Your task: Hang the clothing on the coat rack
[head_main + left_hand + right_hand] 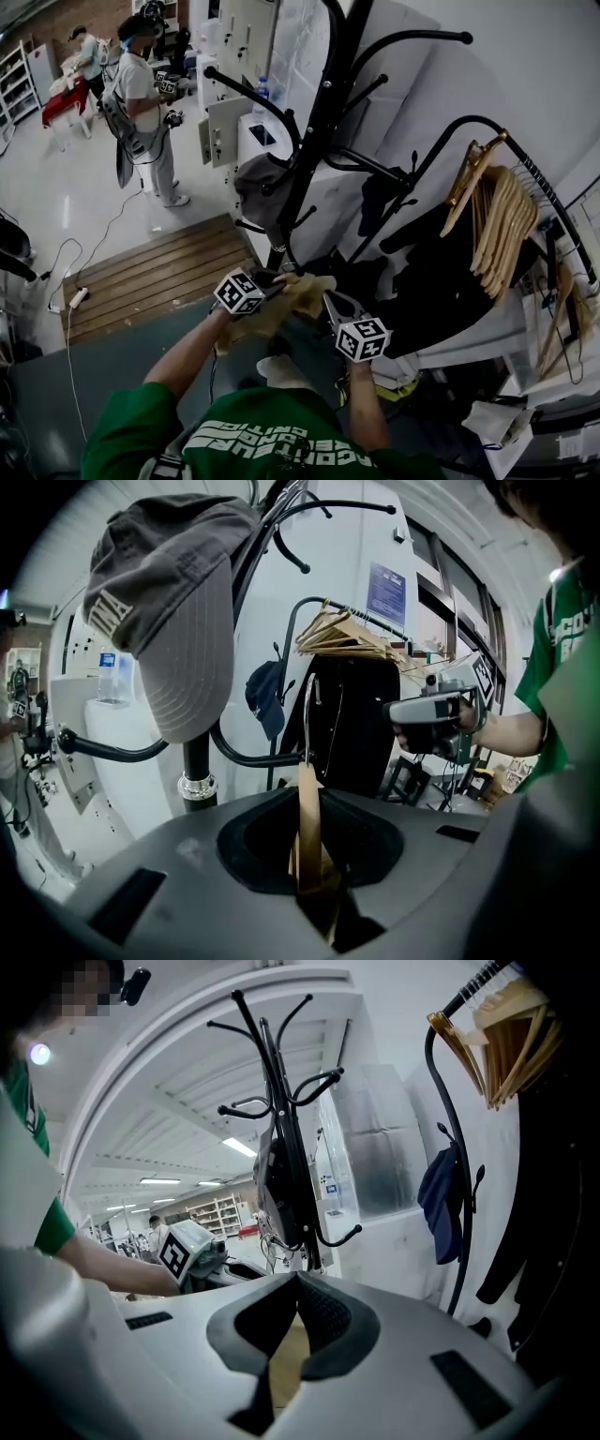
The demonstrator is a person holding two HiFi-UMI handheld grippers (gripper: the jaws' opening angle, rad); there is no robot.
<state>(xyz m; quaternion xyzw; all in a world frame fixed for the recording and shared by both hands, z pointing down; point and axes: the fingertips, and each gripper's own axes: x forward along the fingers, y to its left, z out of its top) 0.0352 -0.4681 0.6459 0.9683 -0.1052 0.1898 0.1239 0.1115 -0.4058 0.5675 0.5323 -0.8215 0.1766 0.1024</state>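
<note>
Wood was clenched in the left gripper (306, 874): a hanger (307, 808) was gripped edge-on, with its metal hook (308, 714) standing upright above the jaws. Between the two tools the tan clothing (298, 292) was held low, in front of the coat rack (323, 112) and not yet on it. The right gripper (295, 1312) was pinched shut on a tan edge of it; whether that edge was cloth or wood could not be told. The cloth could be slid off the hanger if one side were released or tilted too early. The hook could be caught on a wrong prong, since one was already taken by a grey cap (169, 592). Farther right, the dark clothes (450, 272) on the rail could be snagged by a wide swing.
</note>
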